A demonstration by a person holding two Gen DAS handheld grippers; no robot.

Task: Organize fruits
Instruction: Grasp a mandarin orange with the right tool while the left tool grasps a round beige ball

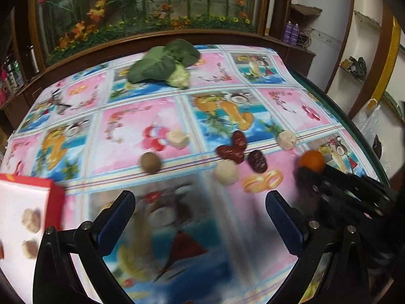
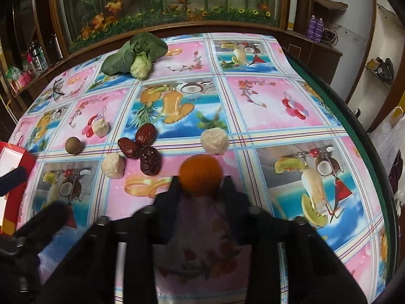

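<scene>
Nowhere legible writing: red box, fruit-print tablecloth.

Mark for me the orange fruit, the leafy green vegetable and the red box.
orange fruit (image 2: pixel 200 173): right wrist view, middle of its visible skin.
leafy green vegetable (image 2: pixel 119 59): right wrist view, on the broad dark leaf.
red box (image 1: pixel 57 197): left wrist view, on its red side wall.

We find no legible text, label, brand or number anywhere; the tablecloth bears only pictures of fruit and flowers; the red box shows no readable print.
</scene>
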